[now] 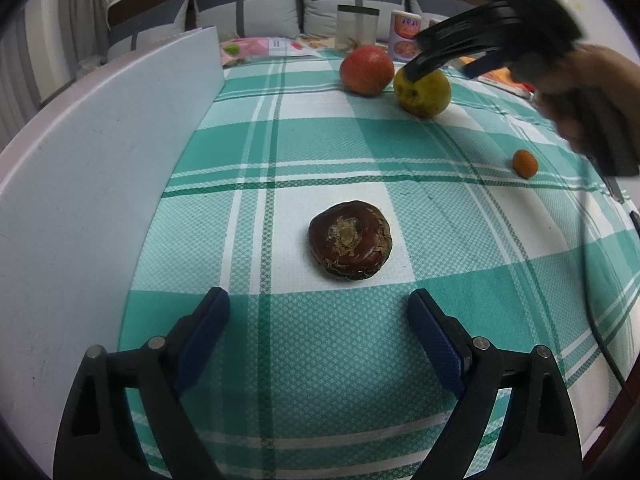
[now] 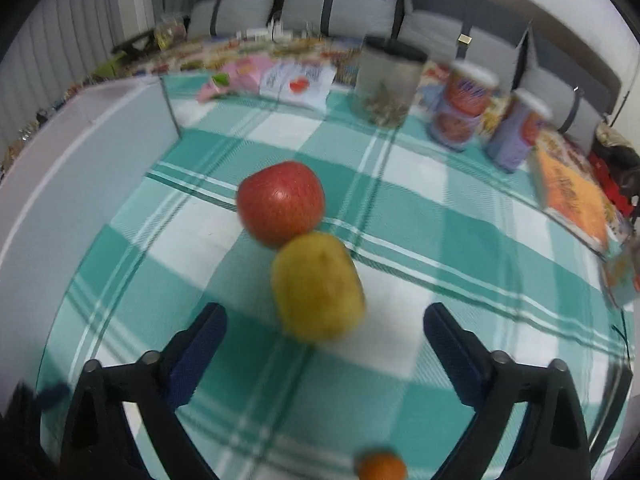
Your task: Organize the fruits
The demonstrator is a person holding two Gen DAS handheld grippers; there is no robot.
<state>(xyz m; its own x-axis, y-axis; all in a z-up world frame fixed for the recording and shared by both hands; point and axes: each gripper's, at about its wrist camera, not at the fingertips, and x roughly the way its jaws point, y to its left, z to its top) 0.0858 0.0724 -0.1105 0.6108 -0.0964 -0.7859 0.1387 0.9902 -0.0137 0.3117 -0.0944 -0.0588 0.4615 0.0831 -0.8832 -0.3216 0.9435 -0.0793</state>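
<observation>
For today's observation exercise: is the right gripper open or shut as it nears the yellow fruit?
Open. The right gripper has its blue-padded fingers spread wide, touching nothing; the yellow fruit lies just ahead on the checked tablecloth.

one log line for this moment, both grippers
left gripper: open, before brown fruit | right gripper: open, at yellow fruit | red apple: on cloth

— What is blurred?
— The right wrist view smears the pear (image 2: 318,286), the apple (image 2: 281,203) and the printed cans (image 2: 464,104); their labels are unreadable.
— Anything cut off?
— The small orange fruit (image 2: 381,467), by the bottom edge. In the left view, the right gripper (image 1: 416,70) hides part of the pear (image 1: 422,90).
</observation>
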